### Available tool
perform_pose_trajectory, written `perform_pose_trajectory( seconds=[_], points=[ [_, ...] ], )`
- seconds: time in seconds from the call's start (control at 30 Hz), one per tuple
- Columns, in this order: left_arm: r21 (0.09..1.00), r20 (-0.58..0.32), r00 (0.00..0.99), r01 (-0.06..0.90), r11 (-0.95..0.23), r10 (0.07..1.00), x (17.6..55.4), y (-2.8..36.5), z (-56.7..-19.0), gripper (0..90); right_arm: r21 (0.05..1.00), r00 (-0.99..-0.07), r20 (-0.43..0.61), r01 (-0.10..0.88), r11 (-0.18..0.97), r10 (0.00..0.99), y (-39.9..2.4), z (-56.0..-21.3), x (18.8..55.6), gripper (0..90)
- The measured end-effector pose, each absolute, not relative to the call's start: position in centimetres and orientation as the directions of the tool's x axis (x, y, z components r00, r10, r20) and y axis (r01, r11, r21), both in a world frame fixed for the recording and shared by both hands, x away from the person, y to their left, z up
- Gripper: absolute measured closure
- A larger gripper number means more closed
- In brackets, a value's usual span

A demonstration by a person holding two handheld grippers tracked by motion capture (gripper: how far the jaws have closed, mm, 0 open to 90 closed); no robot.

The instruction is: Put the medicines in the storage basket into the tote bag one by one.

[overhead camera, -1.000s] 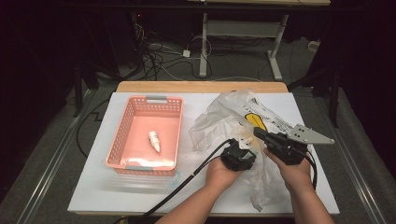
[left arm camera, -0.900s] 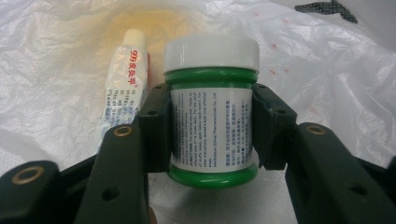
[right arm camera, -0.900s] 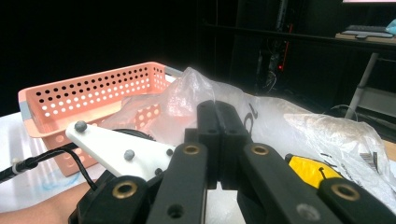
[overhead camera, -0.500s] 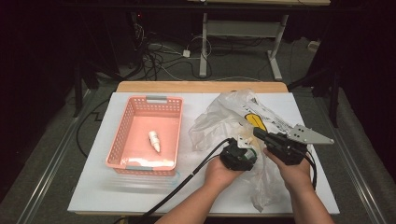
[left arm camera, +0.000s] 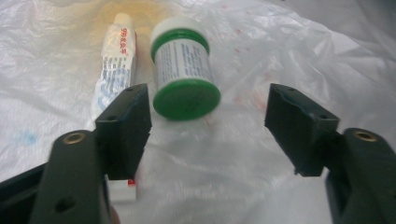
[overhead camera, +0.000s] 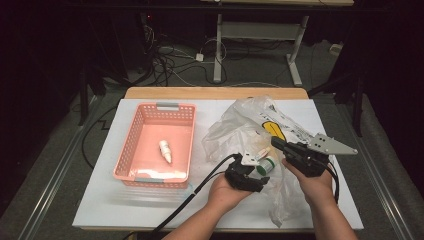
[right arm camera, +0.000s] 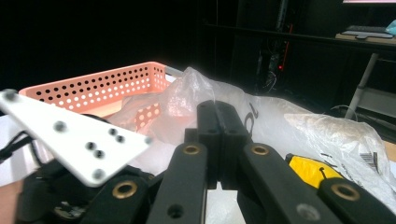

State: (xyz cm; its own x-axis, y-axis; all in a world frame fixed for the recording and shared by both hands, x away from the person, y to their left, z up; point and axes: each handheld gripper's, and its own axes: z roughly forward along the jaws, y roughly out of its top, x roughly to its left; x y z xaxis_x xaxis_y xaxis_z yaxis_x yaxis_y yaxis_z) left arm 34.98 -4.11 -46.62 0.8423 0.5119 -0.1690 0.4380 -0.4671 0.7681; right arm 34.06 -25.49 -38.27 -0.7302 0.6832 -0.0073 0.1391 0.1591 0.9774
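A green-capped white jar (left arm camera: 184, 70) lies on its side on a crinkled clear plastic bag (left arm camera: 280, 51), next to a toothpaste tube (left arm camera: 116, 60). My left gripper (left arm camera: 212, 112) is open and its jaws have just been opening. The jar rests just beyond the tips, near the left pad, and nothing presses on it. From above, the left gripper (overhead camera: 256, 162) points at the jar (overhead camera: 267, 165) at the bag's (overhead camera: 240, 125) near side. My right gripper (overhead camera: 276, 142) is shut, and its tips (right arm camera: 217, 112) pinch the bag film (right arm camera: 196, 88), which rises from them.
A pink perforated basket (overhead camera: 165, 106) stands at the left of the white table (overhead camera: 100, 200), with a small white bottle (overhead camera: 165, 151) lying in it. The basket wall (right arm camera: 93, 86) also shows past the right gripper. Cables trail on the floor beyond the table.
The left hand has drawn back a little toward the near left. The green-capped jar now shows in front of its gripper. The right hand has not moved.
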Motion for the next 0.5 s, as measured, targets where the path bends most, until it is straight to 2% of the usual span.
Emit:
perform_pose_trajectory(
  seconds=[0.2, 0.43, 0.5],
  points=[
    [0.776, -0.185, 0.859, 0.425, -0.465, 0.477, 33.6, -2.8, -46.3, 24.0, 0.978, -0.729, -0.007, 0.140, 0.158, 0.685, -25.5, -38.2, 34.0, 90.0],
    [0.787, -0.191, 0.866, 0.416, -0.456, 0.462, 31.8, -1.3, -45.2, 13.8, 0.978, -0.726, -0.010, 0.135, 0.157, 0.687, -25.6, -38.2, 34.0, 90.0],
    [0.778, -0.189, 0.863, 0.422, -0.465, 0.468, 31.5, -0.9, -45.0, 5.8, 0.978, -0.726, -0.010, 0.135, 0.157, 0.687, -25.6, -38.2, 34.0, 90.0]
  ],
)
